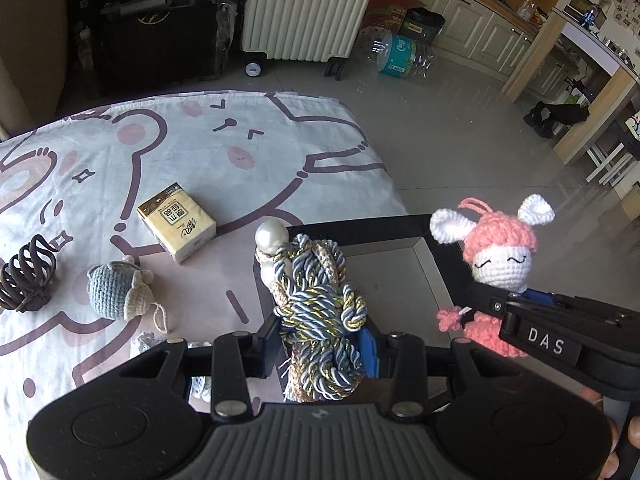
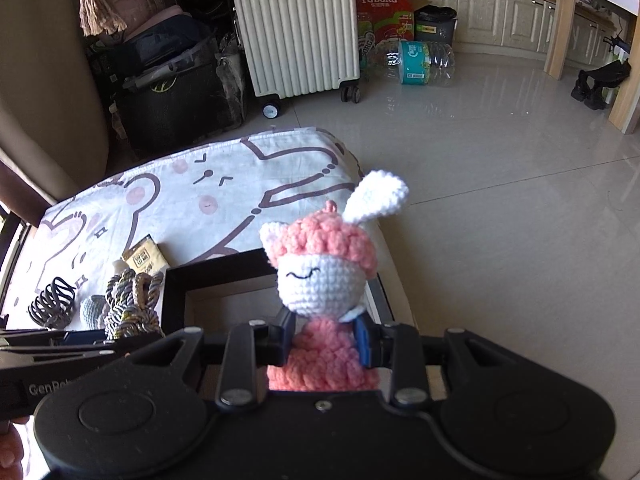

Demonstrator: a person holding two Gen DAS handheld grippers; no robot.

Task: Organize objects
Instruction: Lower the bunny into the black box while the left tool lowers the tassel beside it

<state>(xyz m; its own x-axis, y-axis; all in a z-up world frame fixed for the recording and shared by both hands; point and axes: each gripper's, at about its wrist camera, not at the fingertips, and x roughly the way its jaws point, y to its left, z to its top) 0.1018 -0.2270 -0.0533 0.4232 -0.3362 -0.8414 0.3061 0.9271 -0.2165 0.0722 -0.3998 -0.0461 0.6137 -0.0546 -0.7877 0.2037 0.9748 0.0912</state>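
My left gripper (image 1: 320, 348) is shut on a knotted blue, gold and beige rope bundle (image 1: 320, 300) with a pearl bead (image 1: 272, 236), held over the left rim of a black open box (image 1: 384, 226). My right gripper (image 2: 326, 344) is shut on a pink and white crochet bunny (image 2: 324, 280), held above the same box (image 2: 216, 268). The bunny (image 1: 500, 256) and right gripper also show in the left wrist view, at the right. A blue-grey crochet toy (image 1: 114, 290), a tissue pack (image 1: 176, 222) and a dark spiral hair clip (image 1: 26, 276) lie on the cartoon-print cloth (image 1: 200, 152).
The cloth-covered table ends just right of the box, with tiled floor (image 1: 460, 140) beyond. A white suitcase (image 1: 308, 8), dark bags, a red carton and plastic bottles (image 1: 400, 54) stand on the floor at the back.
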